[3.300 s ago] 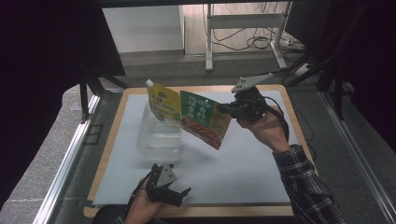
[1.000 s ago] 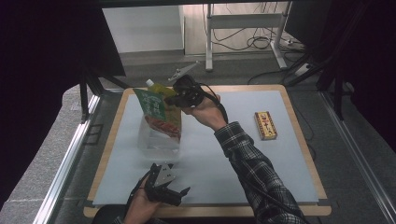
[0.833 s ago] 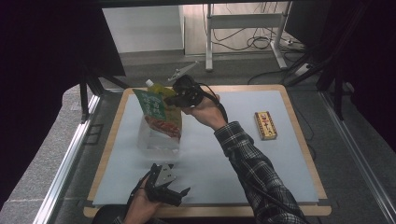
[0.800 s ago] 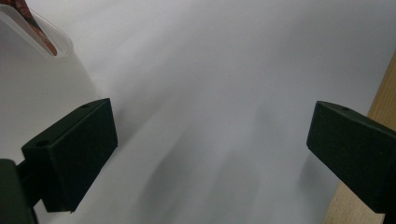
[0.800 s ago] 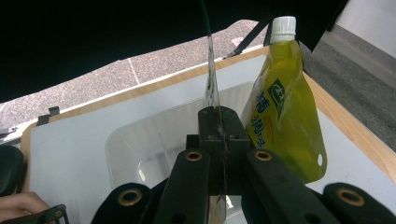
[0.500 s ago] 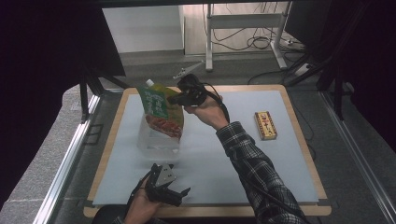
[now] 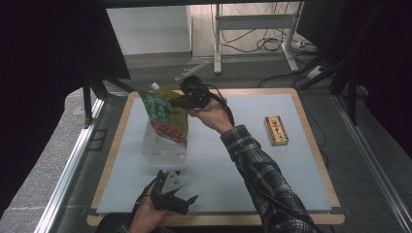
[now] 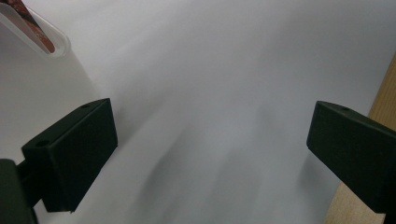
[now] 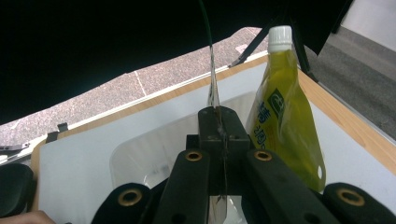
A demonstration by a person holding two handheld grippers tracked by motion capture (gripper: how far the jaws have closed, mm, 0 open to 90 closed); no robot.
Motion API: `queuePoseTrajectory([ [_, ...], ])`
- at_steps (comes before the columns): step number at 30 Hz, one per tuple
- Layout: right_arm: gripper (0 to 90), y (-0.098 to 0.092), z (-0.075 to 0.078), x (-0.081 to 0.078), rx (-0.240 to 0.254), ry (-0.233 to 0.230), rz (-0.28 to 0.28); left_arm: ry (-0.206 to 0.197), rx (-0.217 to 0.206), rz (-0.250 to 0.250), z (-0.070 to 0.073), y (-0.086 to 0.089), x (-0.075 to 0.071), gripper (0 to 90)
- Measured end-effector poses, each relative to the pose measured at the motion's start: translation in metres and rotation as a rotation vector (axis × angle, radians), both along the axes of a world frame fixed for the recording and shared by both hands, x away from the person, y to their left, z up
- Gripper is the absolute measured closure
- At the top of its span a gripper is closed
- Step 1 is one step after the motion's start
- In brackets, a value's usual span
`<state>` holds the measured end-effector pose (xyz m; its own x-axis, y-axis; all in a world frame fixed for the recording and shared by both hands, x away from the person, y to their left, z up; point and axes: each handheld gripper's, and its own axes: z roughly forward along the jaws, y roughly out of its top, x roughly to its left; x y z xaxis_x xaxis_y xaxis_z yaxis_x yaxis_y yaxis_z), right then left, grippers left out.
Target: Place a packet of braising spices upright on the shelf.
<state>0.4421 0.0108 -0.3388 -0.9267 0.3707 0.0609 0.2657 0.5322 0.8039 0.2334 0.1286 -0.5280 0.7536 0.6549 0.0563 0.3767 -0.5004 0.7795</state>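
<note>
My right gripper (image 7: pixel 179 103) is shut on the top edge of a green snack packet (image 7: pixel 159 106) with a red lower part. The packet hangs tilted over a clear plastic container (image 7: pixel 163 148) at the mat's back left. In the right gripper view that packet (image 9: pixel 214 100) is seen edge-on between the closed jaws of my right gripper (image 9: pixel 217 122). A yellow-green pouch (image 9: pixel 285 121) with a white cap (image 7: pixel 155 87) stands in the container (image 9: pixel 140 154) beside it. My left gripper (image 7: pixel 187 204) rests open near the front edge, nothing between the jaws of my left gripper (image 8: pixel 210 154).
A small yellow and red box (image 7: pixel 276 130) lies on the white mat (image 7: pixel 243 170) at the right. The wooden table edge (image 8: pixel 378 98) runs close to my left gripper. A corner of the container (image 8: pixel 42 35) lies ahead of the left jaws. Metal frame legs stand behind the table.
My right gripper has carried the green packet from right of the container leftward to beside the pouch, uncovering the small box. Over the last second it only tilted slightly. The left gripper stayed put.
</note>
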Motion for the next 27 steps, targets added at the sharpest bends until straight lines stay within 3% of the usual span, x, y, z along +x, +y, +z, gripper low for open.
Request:
queuePoseTrajectory([
  [4, 89.1, -0.004, -0.004, 0.002, 0.031, 0.053, 0.015, 0.002, 0.006, -0.002, -0.001, -0.001, 0.000, 1.4],
  [9, 89.0, 0.000, -0.002, -0.002, 0.008, 0.037, 0.032, 0.001, 0.007, -0.001, -0.001, -0.001, 0.000, 1.4],
  [12, 87.5, 0.000, -0.001, -0.003, -0.005, 0.006, 0.013, 0.002, 0.006, -0.001, -0.001, -0.001, 0.000, 1.4],
  [15, 73.0, 0.000, -0.004, 0.000, -0.018, -0.001, -0.008, 0.000, 0.007, -0.001, 0.000, 0.000, 0.000, 1.4],
  [27, 52.4, -0.002, -0.012, 0.001, -0.042, -0.048, -0.028, 0.000, 0.009, 0.001, -0.001, -0.001, 0.000, 1.4],
])
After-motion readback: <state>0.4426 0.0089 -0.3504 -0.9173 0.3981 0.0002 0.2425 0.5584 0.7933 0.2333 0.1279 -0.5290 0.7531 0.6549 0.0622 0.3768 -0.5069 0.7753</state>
